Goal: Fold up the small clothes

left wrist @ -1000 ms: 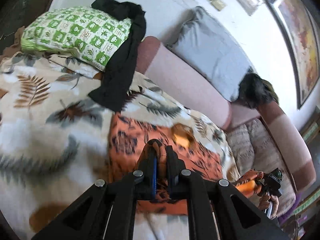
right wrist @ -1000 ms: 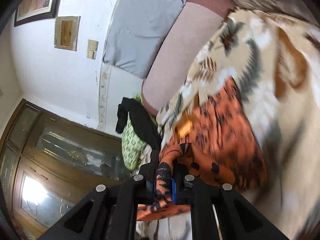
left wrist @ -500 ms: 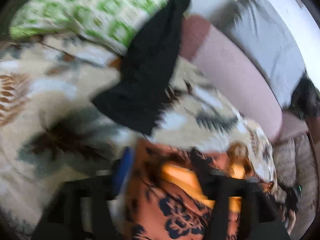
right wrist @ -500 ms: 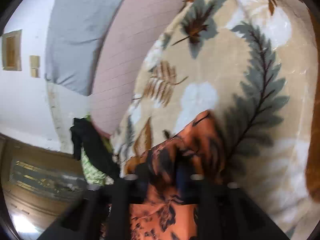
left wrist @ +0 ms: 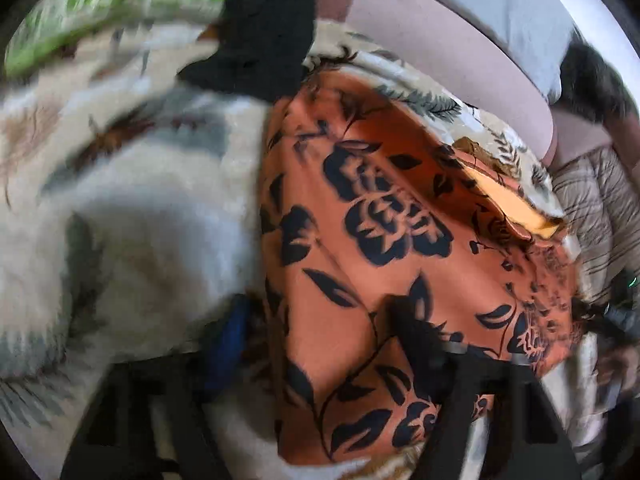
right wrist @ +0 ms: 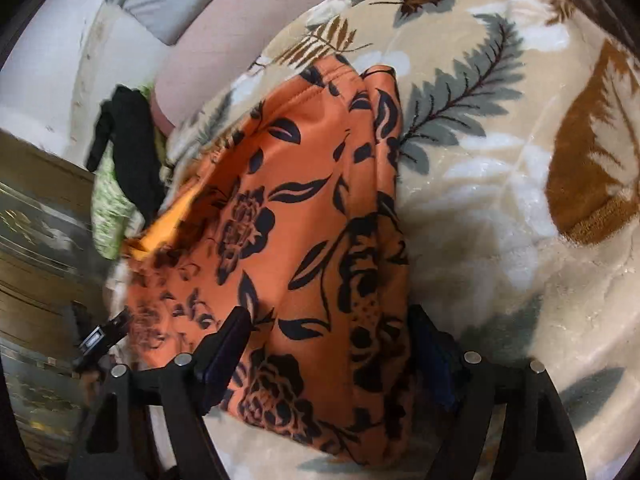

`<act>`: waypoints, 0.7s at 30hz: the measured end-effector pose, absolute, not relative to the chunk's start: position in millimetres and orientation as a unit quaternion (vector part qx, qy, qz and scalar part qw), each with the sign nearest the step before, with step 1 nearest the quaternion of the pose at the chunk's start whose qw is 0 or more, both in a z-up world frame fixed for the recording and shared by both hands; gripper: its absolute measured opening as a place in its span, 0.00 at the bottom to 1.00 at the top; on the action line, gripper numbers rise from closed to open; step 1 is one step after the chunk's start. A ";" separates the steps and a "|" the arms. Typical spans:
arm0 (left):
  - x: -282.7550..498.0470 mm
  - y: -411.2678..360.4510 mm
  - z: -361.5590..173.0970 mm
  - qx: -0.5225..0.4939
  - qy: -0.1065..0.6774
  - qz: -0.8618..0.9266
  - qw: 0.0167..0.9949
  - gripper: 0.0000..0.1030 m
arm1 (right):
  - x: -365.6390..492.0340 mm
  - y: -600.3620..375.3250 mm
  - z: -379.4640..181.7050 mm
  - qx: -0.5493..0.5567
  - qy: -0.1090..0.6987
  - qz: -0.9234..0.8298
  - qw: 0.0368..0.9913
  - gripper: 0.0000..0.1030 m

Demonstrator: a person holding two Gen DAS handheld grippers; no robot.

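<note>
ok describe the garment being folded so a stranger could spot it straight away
On the sofa's leaf-print blanket lies the orange garment, flat between both grippers' open jaws. It alone is orange with black flowers; the black garment beside it is plain.

Pinkish-mauve sofa back (left wrist: 448, 52) runs along a white wall (right wrist: 36, 60), with a grey cushion (left wrist: 508, 4) leaning on top of it. The seat's covered by a cream fleece blanket (right wrist: 500, 200) printed with grey and brown leaves. A green-and-white pillow (left wrist: 100, 4) sits at one end, and there's wood panelling (right wrist: 36, 208) off to that side. Bright daylight all over.
</note>
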State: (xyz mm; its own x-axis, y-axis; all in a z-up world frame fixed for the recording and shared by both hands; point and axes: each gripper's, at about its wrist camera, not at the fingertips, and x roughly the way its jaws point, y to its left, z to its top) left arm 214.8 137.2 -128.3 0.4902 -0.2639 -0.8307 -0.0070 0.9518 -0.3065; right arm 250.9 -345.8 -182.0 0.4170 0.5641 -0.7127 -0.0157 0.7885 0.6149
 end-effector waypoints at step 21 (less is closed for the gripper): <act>63.6 165.1 -114.6 -0.179 0.519 -0.038 0.835 0.41 | 91.4 -351.8 -186.4 0.312 0.531 0.179 0.767 0.28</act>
State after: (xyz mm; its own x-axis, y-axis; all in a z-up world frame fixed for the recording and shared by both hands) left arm 63.6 165.1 -114.6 0.4591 -0.2490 -0.8528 -0.1216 0.9333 -0.3380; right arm 91.4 -351.8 -186.4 0.3718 0.6059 -0.7033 0.0568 0.7414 0.6687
